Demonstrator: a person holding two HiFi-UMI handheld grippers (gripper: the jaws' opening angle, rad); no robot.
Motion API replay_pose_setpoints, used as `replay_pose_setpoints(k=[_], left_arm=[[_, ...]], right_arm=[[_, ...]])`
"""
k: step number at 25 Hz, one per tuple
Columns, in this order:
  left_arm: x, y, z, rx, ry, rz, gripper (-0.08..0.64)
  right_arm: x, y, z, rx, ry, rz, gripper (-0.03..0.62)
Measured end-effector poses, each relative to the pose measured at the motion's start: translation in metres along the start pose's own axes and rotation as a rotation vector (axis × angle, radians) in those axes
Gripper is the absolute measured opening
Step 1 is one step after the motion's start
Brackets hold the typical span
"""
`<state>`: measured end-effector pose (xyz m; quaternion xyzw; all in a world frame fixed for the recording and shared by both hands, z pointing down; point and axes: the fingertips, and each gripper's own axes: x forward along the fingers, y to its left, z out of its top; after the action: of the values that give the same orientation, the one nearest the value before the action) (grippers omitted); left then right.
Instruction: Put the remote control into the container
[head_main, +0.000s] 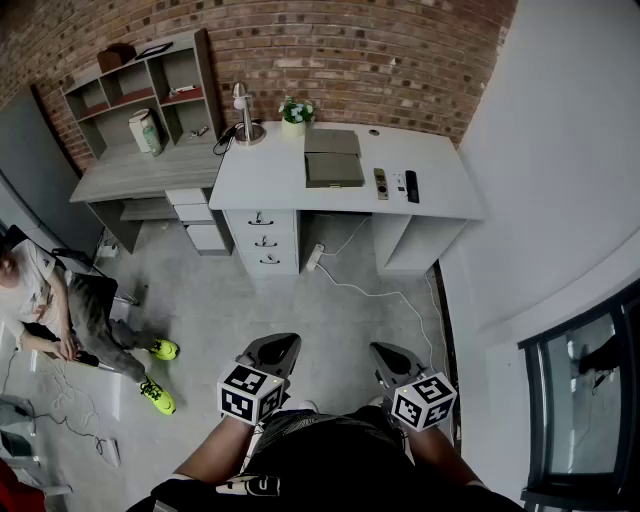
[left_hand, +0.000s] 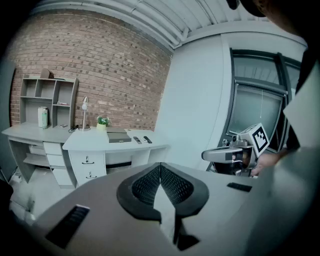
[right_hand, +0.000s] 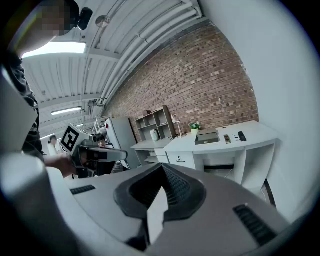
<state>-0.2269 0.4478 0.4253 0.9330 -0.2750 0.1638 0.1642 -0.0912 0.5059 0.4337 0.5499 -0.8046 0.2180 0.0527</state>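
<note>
Far left, a seated person (head_main: 40, 300); left gripper (head_main: 275, 352) held low over the floor, jaws pressed together, nothing in them; flat grey container (head_main: 333, 160) on the white desk (head_main: 440, 195) by the brick wall; right gripper (head_main: 392, 362) likewise closed, empty; black remote control (head_main: 412, 185) lying on the desk right of the container, well apart from both grippers.

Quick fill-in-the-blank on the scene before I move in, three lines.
The left gripper and right gripper are both ____, holding nothing.
The black remote control lies ____ of the grey container in the head view.
The wall behind the white desk is ____.
Missing words: shut; right; brick.
</note>
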Motion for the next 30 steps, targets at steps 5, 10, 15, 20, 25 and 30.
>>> replay_pose_setpoints(k=[5, 10, 15, 20, 25, 30], left_arm=[[-0.002, -0.004, 0.001, 0.004, -0.002, -0.016, 0.008], [-0.001, -0.009, 0.004, 0.010, -0.010, -0.025, 0.008], [-0.002, -0.004, 0.000, 0.002, -0.003, -0.019, 0.008], [-0.007, -0.004, -0.005, -0.007, 0.007, -0.027, 0.008], [-0.013, -0.001, -0.011, 0.010, 0.015, -0.024, 0.008], [-0.013, 0.008, -0.022, -0.033, 0.046, -0.017, 0.008]], right_arm=[[-0.004, 0.002, 0.002, -0.005, -0.005, -0.003, 0.006], [-0.007, 0.003, 0.004, -0.018, -0.008, -0.003, 0.006], [-0.004, 0.006, 0.003, 0.003, -0.021, 0.003, 0.006], [0.000, 0.013, 0.003, 0.040, -0.032, 0.008, 0.008], [0.007, 0.025, -0.005, -0.015, -0.003, 0.002, 0.008], [0.010, 0.023, -0.013, -0.007, 0.033, -0.014, 0.008]])
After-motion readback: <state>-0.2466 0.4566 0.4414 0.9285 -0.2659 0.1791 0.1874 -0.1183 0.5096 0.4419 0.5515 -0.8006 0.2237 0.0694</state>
